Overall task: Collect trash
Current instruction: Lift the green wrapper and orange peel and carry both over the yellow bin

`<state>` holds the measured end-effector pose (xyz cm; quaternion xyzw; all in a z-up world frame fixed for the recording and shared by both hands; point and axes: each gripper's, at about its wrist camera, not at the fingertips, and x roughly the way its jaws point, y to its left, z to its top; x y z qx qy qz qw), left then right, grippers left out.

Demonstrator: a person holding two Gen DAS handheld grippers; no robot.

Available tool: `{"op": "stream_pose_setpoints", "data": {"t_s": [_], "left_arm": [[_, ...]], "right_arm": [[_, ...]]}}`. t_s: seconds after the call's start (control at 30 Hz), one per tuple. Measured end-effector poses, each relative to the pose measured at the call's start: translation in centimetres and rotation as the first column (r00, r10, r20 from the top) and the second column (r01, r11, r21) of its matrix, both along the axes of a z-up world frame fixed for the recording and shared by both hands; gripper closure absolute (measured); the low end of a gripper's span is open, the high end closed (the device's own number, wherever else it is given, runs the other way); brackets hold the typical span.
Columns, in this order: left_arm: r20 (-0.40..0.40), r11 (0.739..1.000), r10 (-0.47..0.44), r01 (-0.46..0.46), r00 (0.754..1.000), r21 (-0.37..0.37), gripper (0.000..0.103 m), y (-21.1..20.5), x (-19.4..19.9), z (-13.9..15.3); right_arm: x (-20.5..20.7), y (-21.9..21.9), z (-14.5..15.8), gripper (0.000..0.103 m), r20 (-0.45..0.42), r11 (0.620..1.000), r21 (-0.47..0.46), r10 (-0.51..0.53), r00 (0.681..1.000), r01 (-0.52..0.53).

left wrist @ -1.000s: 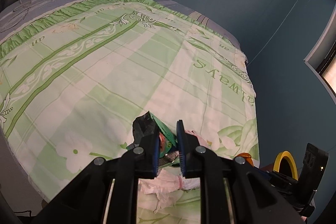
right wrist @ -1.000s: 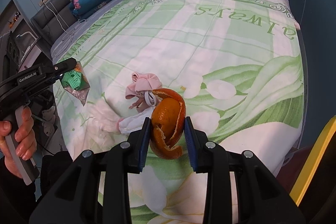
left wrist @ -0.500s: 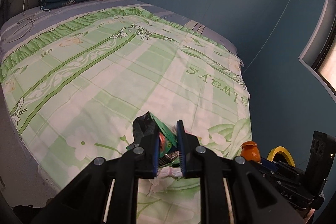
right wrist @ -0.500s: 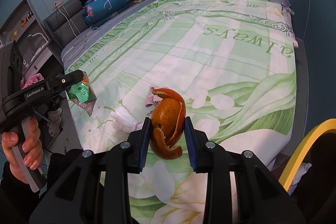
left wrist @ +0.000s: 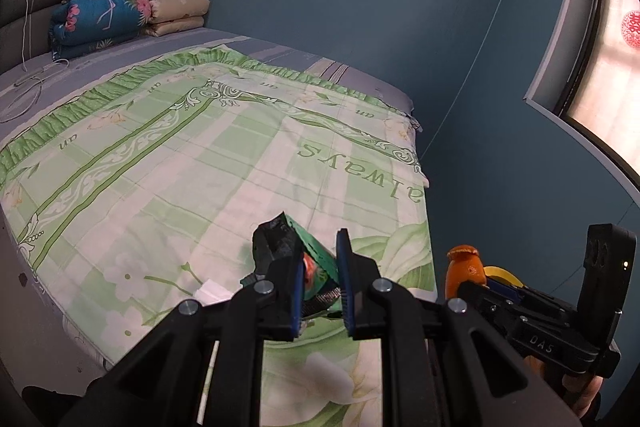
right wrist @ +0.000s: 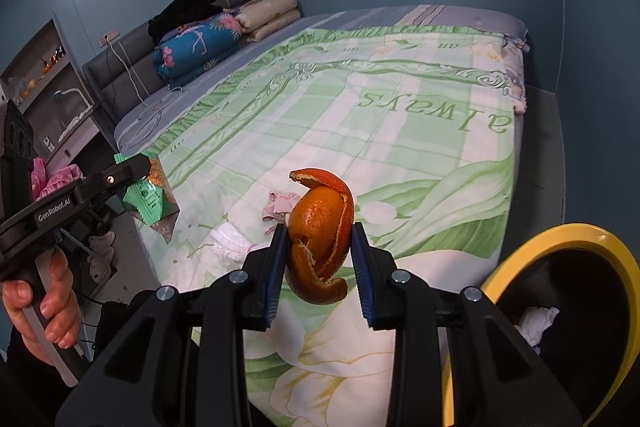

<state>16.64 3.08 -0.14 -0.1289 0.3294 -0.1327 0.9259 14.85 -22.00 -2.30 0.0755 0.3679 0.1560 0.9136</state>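
My left gripper [left wrist: 320,275] is shut on a green snack wrapper [left wrist: 310,259], held in the air above the near corner of the bed; it also shows in the right wrist view [right wrist: 150,197]. My right gripper [right wrist: 320,259] is shut on an orange peel [right wrist: 320,231], also seen in the left wrist view [left wrist: 464,267]. A yellow-rimmed black trash bin [right wrist: 536,251] stands at the lower right with white paper inside. A pink wad [right wrist: 280,205] and white crumpled tissue [right wrist: 230,243] lie on the bed near its edge.
The bed has a green and white cover [right wrist: 360,131]. Folded quilts [right wrist: 200,47] and black clothing lie at the headboard. A shelf unit [right wrist: 48,87] stands at the left. Blue walls surround the bed; a window [left wrist: 608,75] is at the right.
Both grippers have risen and pulled back from the bed with their loads. The trash bin has come further into the right wrist view.
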Motion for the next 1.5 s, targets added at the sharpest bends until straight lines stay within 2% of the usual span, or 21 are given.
{"op": "stream_pose_setpoints", "data": {"t_s": [0.3, 0.73, 0.9, 1.27, 1.5], "left_arm": [[0.086, 0.996, -0.084, 0.080, 0.993, 0.044, 0.089, -4.8, -3.1, 2.9], [0.139, 0.972, -0.225, 0.212, 0.964, 0.102, 0.089, -11.5, -4.7, 5.1], [0.138, 0.957, -0.277, 0.260, 0.951, 0.130, 0.089, -14.5, -4.7, 5.2], [0.125, 0.925, -0.369, 0.349, 0.921, 0.152, 0.089, -20.3, -4.6, 4.1], [0.097, 0.903, -0.416, 0.399, 0.904, 0.157, 0.089, -23.6, -4.3, 2.5]], "right_arm": [[-2.7, -4.7, 2.3, 0.073, 0.062, 0.996, 0.028, -0.089, 0.994, 0.088], [-5.6, -11.4, 4.1, 0.073, 0.123, 0.968, 0.068, -0.248, 0.961, 0.241], [-6.4, -14.0, 3.5, 0.073, 0.113, 0.945, 0.089, -0.323, 0.940, 0.314], [-7.9, -18.2, 1.9, 0.073, 0.090, 0.909, 0.121, -0.409, 0.908, 0.398], [-8.7, -19.8, 1.6, 0.072, 0.090, 0.888, 0.086, -0.459, 0.884, 0.452]]}}
